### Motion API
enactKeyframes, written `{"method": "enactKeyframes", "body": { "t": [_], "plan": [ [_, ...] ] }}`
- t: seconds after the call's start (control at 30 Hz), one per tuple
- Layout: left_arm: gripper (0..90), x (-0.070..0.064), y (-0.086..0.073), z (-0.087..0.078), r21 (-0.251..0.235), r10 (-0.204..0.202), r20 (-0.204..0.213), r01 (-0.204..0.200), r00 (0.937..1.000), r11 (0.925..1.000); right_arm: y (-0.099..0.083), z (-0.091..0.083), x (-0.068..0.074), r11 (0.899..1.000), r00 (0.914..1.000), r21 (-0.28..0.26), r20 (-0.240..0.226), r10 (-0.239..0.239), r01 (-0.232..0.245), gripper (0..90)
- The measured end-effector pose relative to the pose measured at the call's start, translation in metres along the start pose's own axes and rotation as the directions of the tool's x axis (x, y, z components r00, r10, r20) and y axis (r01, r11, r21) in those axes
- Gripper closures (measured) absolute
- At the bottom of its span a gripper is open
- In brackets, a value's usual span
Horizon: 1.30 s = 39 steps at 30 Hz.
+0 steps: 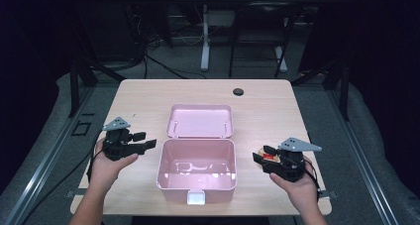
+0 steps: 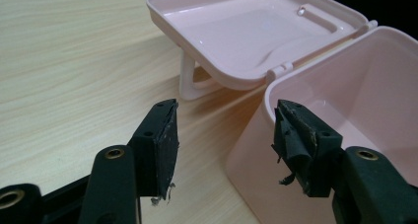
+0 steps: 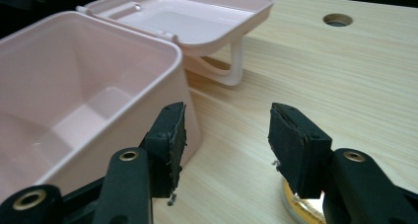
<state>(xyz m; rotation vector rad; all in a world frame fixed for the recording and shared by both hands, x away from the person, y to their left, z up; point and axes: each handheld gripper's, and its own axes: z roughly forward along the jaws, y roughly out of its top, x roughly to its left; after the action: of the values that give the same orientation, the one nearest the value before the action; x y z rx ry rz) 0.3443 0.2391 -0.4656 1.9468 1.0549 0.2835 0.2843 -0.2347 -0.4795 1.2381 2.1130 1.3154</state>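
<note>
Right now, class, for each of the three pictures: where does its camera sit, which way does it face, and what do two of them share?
High view: above the person's side, facing forward and down on the table; both forearms, left gripper and right gripper show.
Left gripper view: rides the left gripper, facing the pink box past its open jaws.
Right gripper view: rides the right gripper, facing the box from its other side; a round gold-rimmed thing lies beneath.
Shared: both gripper views show the open lid resting on its handle.

Glossy pink plastic box point(image 1: 196, 170); matt wood-grain table point(image 1: 267, 111).
</note>
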Motion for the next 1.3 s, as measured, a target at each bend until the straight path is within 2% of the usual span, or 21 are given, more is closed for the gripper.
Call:
{"method": "enactKeyframes", "body": {
  "t": [0.1, 0.13, 0.2, 0.23, 0.3, 0.37, 0.4, 0.47, 0.5, 0.6, 0.67, 0.77, 0.93, 1.03, 1.1, 1.17, 1.23, 1.3],
  "plan": [
    [41.1, -0.001, 0.000, 0.000, 0.020, 0.021, -0.013, -0.020, 0.9997, 0.9996, 0.000, 0.002, -0.004, 1.000, 0.9996, 0.021, 0.025, -0.012, 0.012, 48.6],
    [41.1, -0.002, 0.000, -0.001, 0.014, 0.024, -0.026, -0.023, 0.9994, 0.9996, 0.001, 0.003, -0.006, 1.000, 0.9995, 0.026, 0.030, -0.012, 0.012, 48.5],
    [41.0, -0.002, 0.001, -0.004, -0.015, 0.040, -0.025, -0.041, 0.9989, 0.9991, 0.004, 0.004, -0.010, 1.000, 0.9987, 0.025, 0.049, -0.013, 0.012, 47.0],
    [41.0, -0.003, 0.001, -0.005, -0.018, 0.036, -0.022, -0.037, 0.9991, 0.9992, 0.006, 0.005, -0.013, 0.999, 0.9978, 0.033, 0.065, -0.005, 0.003, 45.2],
    [41.0, -0.003, 0.002, -0.008, -0.023, 0.045, -0.021, -0.045, 0.9988, 0.9987, 0.009, 0.007, -0.017, 0.999, 0.9976, 0.051, 0.070, -0.004, 0.000, 41.9],
    [40.9, -0.003, 0.003, -0.011, -0.026, 0.040, -0.023, -0.041, 0.9989, 0.9988, 0.011, 0.009, -0.020, 0.997, 0.9965, 0.078, 0.080, -0.023, 0.017, 40.0],
    [39.5, -0.003, 0.003, -0.011, -0.025, 0.027, -0.031, -0.028, 0.9992, 0.9993, 0.012, 0.010, -0.021, 0.995, 0.9954, 0.099, 0.088, -0.038, 0.029, 38.6],
    [37.8, -0.002, 0.004, -0.013, -0.007, -0.033, -0.003, 0.033, 0.9995, 0.9994, 0.016, 0.014, -0.025, 0.989, 0.9931, 0.140, 0.096, -0.069, 0.055, 38.2],
    [38.7, -0.002, 0.004, -0.013, -0.003, -0.034, 0.003, 0.034, 0.9994, 0.9994, 0.019, 0.016, -0.027, 0.983, 0.9902, 0.167, 0.106, -0.091, 0.072, 37.1],
    [40.0, -0.004, 0.005, -0.015, 0.001, -0.019, 0.001, 0.019, 0.9998, 0.9998, 0.025, 0.020, -0.033, 0.971, 0.9916, 0.229, 0.091, -0.092, 0.069, 36.1],
    [40.0, -0.005, 0.006, -0.016, 0.000, -0.010, 0.000, 0.010, 0.9999, 0.9999, 0.029, 0.023, -0.036, 0.965, 0.9913, 0.250, 0.086, -0.100, 0.076, 35.4],
    [39.8, -0.006, 0.008, -0.019, -0.003, -0.007, 0.005, 0.007, 1.0000, 1.0000, 0.036, 0.027, -0.037, 0.949, 0.9893, 0.298, 0.071, -0.127, 0.101, 31.5],
    [39.1, -0.005, 0.008, -0.023, -0.024, -0.009, -0.008, 0.009, 0.9999, 0.9997, 0.046, 0.035, -0.041, 0.905, 0.9847, 0.402, 0.040, -0.170, 0.140, 30.7],
    [39.0, -0.004, 0.009, -0.026, -0.034, -0.019, -0.005, 0.019, 0.9998, 0.9992, 0.052, 0.037, -0.044, 0.892, 0.9803, 0.427, 0.057, -0.189, 0.148, 31.1],
    [39.0, -0.003, 0.009, -0.028, -0.039, -0.019, -0.006, 0.019, 0.9998, 0.9991, 0.055, 0.038, -0.045, 0.884, 0.9806, 0.445, 0.056, -0.188, 0.144, 31.0],
    [39.0, -0.003, 0.009, -0.028, -0.041, -0.017, -0.008, 0.017, 0.9998, 0.9990, 0.058, 0.040, -0.045, 0.867, 0.9807, 0.476, 0.040, -0.191, 0.150, 29.6],
    [39.0, -0.002, 0.009, -0.029, -0.038, -0.020, -0.004, 0.020, 0.9998, 0.9991, 0.060, 0.041, -0.045, 0.848, 0.9756, 0.503, 0.038, -0.216, 0.168, 29.9],
    [39.0, -0.002, 0.009, -0.030, -0.035, -0.020, -0.005, 0.019, 0.9998, 0.9992, 0.063, 0.041, -0.044, 0.842, 0.9659, 0.504, 0.054, -0.253, 0.192, 31.8]
  ]
}}
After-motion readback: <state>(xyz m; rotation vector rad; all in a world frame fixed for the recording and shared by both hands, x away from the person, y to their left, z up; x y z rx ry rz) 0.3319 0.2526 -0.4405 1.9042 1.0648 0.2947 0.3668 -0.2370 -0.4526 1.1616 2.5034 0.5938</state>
